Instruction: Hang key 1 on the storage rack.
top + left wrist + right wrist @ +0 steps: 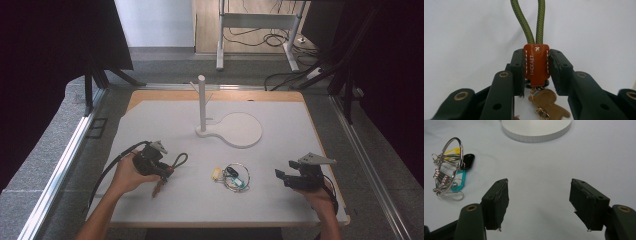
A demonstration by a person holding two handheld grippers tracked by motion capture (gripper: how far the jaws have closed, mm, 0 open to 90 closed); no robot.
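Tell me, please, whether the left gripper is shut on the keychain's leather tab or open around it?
Shut on it: the left gripper presses both pads against the sides of the leather tab.

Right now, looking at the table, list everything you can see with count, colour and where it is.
keychain: one, brown leather tab with an olive-green cord loop and a copper-coloured charm hanging below it, at front left, clamped in the left gripper
key ring bundle: one, silver wire rings with yellow, black and teal tags, lying at front centre
peg stand: one, white, upright post with small side pegs on a round flat base, at centre back
table: one, white top with a wooden edge at the back
left gripper: one, black, jaws closed on the leather tab, at front left
right gripper: one, black, jaws apart with nothing between them, at front right
person's hands: two, one on each gripper
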